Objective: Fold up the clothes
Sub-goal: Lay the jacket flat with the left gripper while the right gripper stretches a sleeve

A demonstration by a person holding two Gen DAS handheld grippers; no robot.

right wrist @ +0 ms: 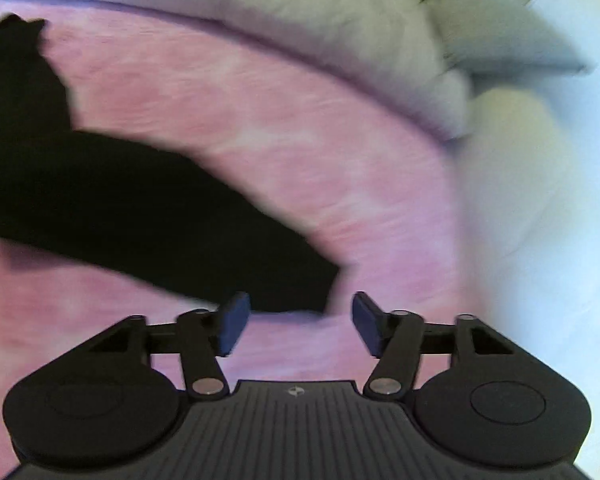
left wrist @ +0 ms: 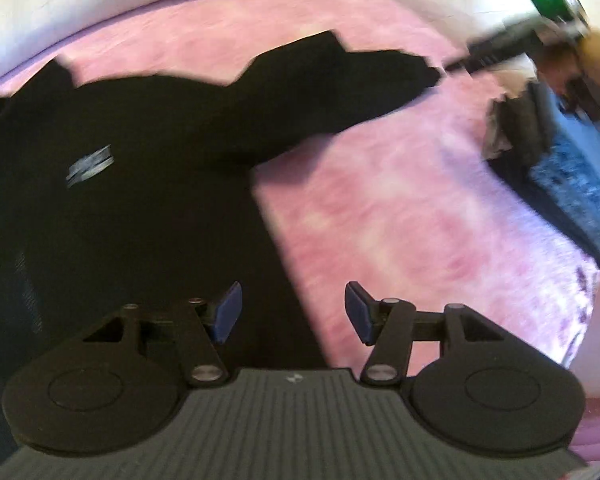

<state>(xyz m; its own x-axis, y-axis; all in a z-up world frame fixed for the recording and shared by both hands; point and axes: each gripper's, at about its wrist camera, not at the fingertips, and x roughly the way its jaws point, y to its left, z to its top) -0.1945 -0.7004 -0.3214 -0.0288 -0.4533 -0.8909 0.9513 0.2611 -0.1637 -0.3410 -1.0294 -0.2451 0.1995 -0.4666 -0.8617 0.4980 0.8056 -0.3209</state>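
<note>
A black long-sleeved top (left wrist: pixel 112 200) with a small grey chest print (left wrist: pixel 90 165) lies spread on a pink fuzzy blanket (left wrist: pixel 400 208). One sleeve (left wrist: pixel 340 84) stretches out to the upper right in the left wrist view. My left gripper (left wrist: pixel 293 312) hovers open above the garment's right edge, nothing between its blue pads (left wrist: pixel 228 312). In the right wrist view the same sleeve (right wrist: pixel 160 220) runs from the left down to its cuff (right wrist: pixel 300 284), which ends just beyond my right gripper (right wrist: pixel 300 322). That gripper is open and empty above the blanket (right wrist: pixel 300 140).
White bedding (right wrist: pixel 340 20) borders the blanket's far edge. A dark blue patterned cloth (left wrist: pixel 568 184) and grey items (left wrist: pixel 512 124) lie at the right of the left wrist view, near a person's hand (left wrist: pixel 596 52). A pale surface (right wrist: pixel 540 200) lies right of the blanket.
</note>
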